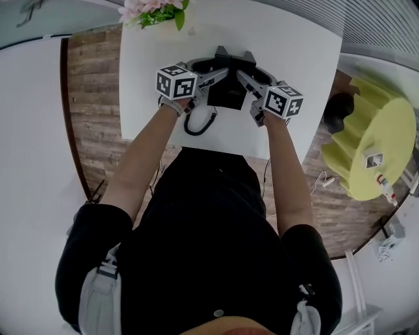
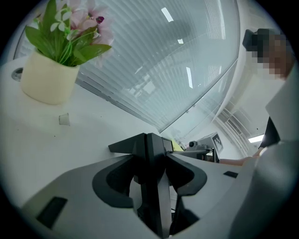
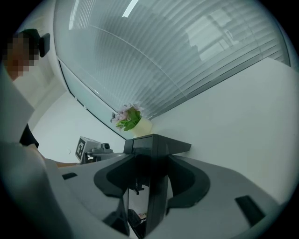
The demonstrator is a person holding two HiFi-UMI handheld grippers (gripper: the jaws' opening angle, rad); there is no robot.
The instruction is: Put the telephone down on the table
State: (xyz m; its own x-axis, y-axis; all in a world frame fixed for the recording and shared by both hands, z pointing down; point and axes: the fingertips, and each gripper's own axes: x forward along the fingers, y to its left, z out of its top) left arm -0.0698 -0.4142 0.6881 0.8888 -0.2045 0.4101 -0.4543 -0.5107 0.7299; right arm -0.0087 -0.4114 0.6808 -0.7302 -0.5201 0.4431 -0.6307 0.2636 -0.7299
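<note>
A black telephone (image 1: 229, 88) hangs just over the white table (image 1: 294, 39), gripped from both sides. Its coiled cord (image 1: 200, 123) trails on the table toward the person. My left gripper (image 1: 215, 73) is shut on the telephone's left edge, and my right gripper (image 1: 245, 76) is shut on its right edge. In the left gripper view the telephone's thin edge (image 2: 140, 142) stands upright between the jaws of the left gripper (image 2: 150, 179). The right gripper view shows the same from the other side: the telephone (image 3: 156, 142) is clamped in the right gripper (image 3: 152, 179). Its underside is hidden.
A pot of pink flowers (image 1: 157, 12) stands at the table's far left corner, also seen as the pot (image 2: 46, 77) with a small clear piece (image 2: 64, 119) near it. A yellow ribbed round thing (image 1: 380, 141) stands on the floor to the right.
</note>
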